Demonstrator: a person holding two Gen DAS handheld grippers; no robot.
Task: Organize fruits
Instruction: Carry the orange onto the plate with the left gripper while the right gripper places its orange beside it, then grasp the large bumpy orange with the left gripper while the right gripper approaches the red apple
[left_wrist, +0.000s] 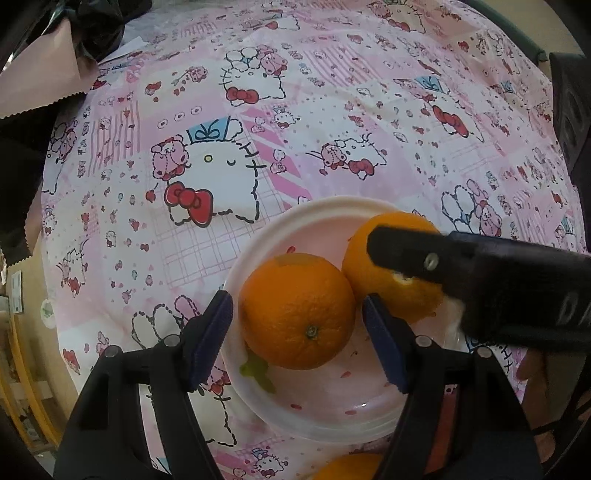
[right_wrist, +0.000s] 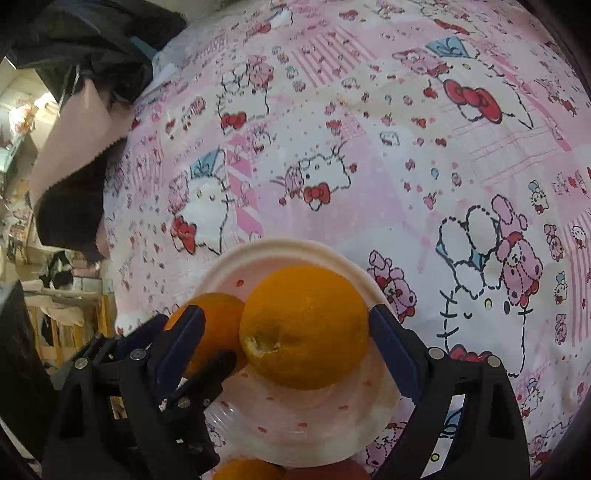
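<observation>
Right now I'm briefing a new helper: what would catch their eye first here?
Two bright oranges sit side by side in a white bowl on a pink cartoon-print cloth. The left tool straddles the near orange without touching it; the right tool stands open around the other orange.

Each gripper (left_wrist: 297, 343) (right_wrist: 286, 349) is black plastic, blue-padded, with silver screws.
</observation>
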